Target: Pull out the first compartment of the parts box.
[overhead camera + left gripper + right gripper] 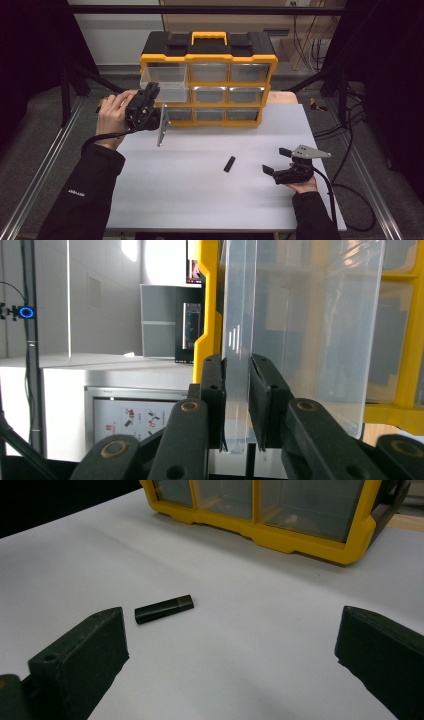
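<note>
A yellow-and-black drawer cabinet (209, 75) stands at the back of the white table (200, 200). Its top-left clear drawer (167, 82) is pulled out toward me. My left gripper (150, 92) is at that drawer's front. In the left gripper view the jaws (236, 390) are shut on the drawer's clear front wall (240, 340). A small black stick (229, 164) lies flat mid-table. My right gripper (276, 160) rests low to the right of it, open and holding nothing. In the right gripper view the stick (163, 609) lies ahead of the wide-apart jaws (232, 645).
The cabinet's other drawers (210, 95) are closed. Metal rails (45, 165) run along both sides of the table. Cables (350, 130) lie on the floor at the right. Bare tabletop lies between the two hands.
</note>
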### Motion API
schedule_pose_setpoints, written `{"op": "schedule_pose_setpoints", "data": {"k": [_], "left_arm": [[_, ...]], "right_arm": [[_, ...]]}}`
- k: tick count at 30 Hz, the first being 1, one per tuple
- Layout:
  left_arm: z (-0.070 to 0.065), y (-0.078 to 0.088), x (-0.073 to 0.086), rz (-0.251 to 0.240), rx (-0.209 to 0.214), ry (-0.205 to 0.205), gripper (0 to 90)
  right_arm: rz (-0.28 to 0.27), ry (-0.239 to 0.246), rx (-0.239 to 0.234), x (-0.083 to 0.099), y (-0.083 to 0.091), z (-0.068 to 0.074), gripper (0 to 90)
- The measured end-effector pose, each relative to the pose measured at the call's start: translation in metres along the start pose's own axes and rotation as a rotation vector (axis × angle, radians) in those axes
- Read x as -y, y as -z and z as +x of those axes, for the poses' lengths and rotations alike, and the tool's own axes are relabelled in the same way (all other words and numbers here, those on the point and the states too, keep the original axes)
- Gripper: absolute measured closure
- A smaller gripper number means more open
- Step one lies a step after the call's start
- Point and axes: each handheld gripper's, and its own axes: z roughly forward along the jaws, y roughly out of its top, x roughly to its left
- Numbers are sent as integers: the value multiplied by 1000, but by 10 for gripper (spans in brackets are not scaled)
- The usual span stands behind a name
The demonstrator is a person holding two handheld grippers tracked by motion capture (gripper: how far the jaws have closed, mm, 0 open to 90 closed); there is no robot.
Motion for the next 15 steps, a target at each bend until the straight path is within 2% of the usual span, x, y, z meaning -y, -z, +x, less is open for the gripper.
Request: {"op": "schedule_pose_setpoints", "data": {"k": [10,15], "left_arm": [[8,0,0,6,59,132,735],[13,1,0,11,94,230,712]], "right_arm": [[2,-2,-2,0,0,0,8],[1,-4,-3,0,0,0,8]]}}
